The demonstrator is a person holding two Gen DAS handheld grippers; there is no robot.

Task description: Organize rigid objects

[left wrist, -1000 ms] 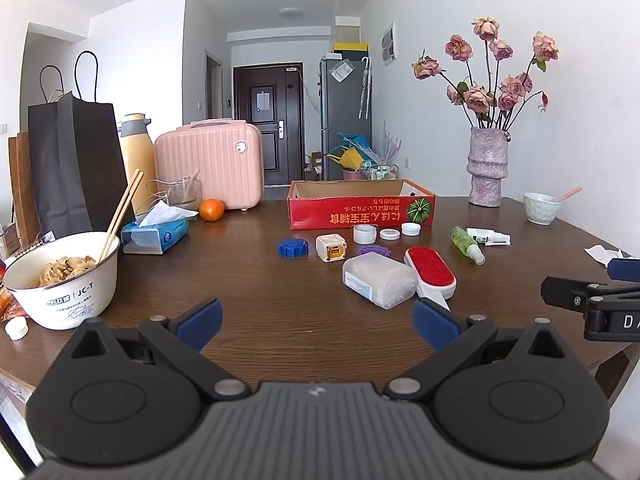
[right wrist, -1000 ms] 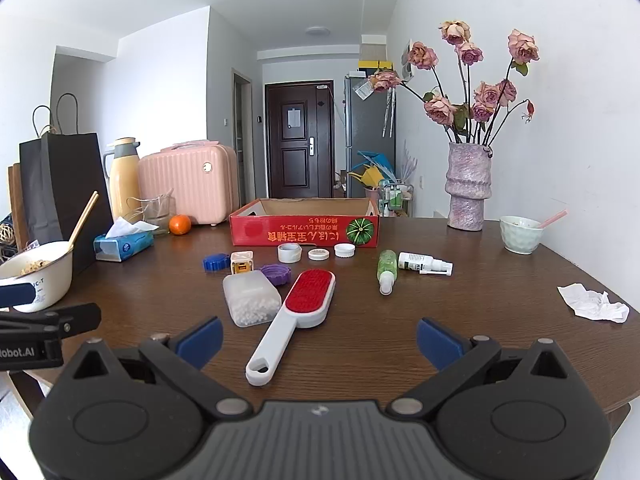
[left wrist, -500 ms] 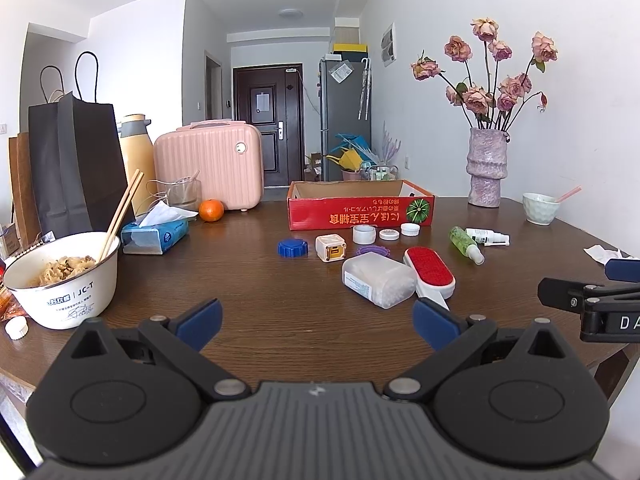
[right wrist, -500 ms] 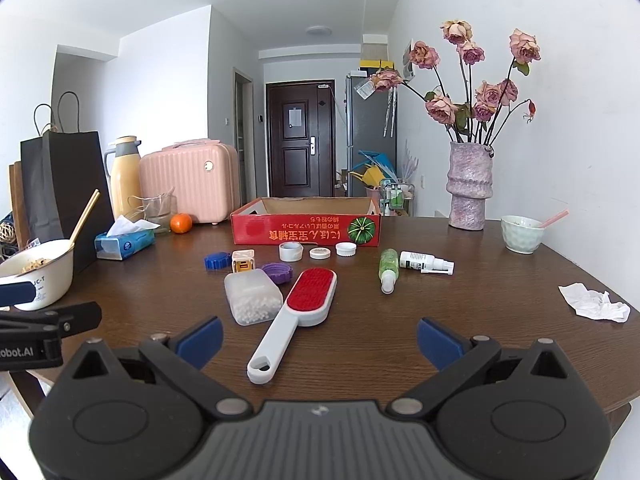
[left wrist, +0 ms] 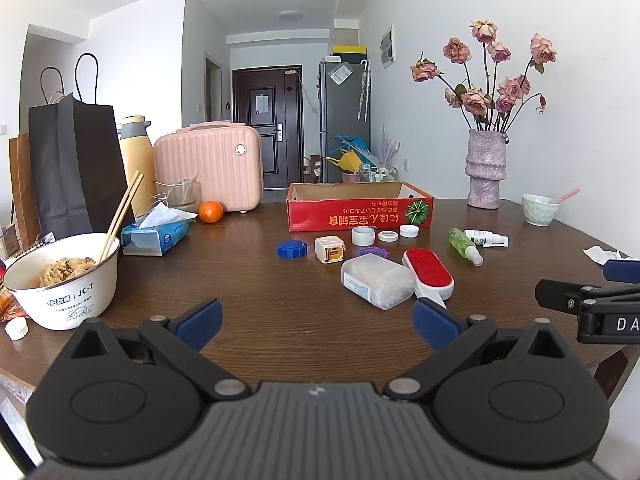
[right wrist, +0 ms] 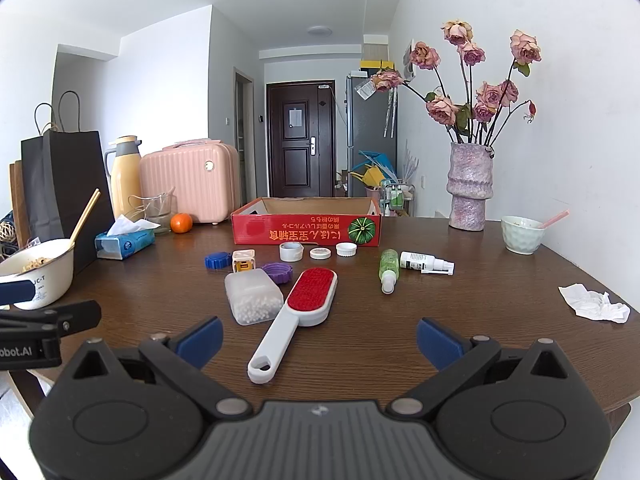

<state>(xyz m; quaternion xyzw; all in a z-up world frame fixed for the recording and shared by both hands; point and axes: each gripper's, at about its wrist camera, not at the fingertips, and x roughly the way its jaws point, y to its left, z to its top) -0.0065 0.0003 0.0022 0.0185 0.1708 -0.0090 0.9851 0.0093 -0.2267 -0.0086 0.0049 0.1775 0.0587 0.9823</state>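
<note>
A red cardboard box point(right wrist: 306, 230) point(left wrist: 360, 214) stands open at the table's middle back. In front of it lie a red-and-white lint brush point(right wrist: 298, 312) point(left wrist: 429, 273), a clear plastic case of white beads point(right wrist: 252, 296) point(left wrist: 376, 286), a blue cap point(right wrist: 216, 261), a purple cap point(right wrist: 279, 272), a small white-and-yellow cube point(right wrist: 243, 261), three white lids point(right wrist: 320, 252), a green bottle point(right wrist: 388, 270) and a white spray bottle point(right wrist: 426, 262). My right gripper point(right wrist: 318, 338) hangs open just short of the brush handle. My left gripper point(left wrist: 316, 318) is open, near the table's front edge.
On the left stand a noodle bowl with chopsticks point(left wrist: 64, 280), a tissue pack point(left wrist: 154, 234), an orange point(left wrist: 211, 212), a pink case point(left wrist: 208, 170), a thermos and paper bags. A flower vase point(right wrist: 469, 188), a small bowl point(right wrist: 522, 234) and crumpled paper point(right wrist: 594, 304) are on the right.
Both views have shifted only slightly; the right view has crept a little toward the brush. Nothing on the table has moved, and both grippers stay open.
</note>
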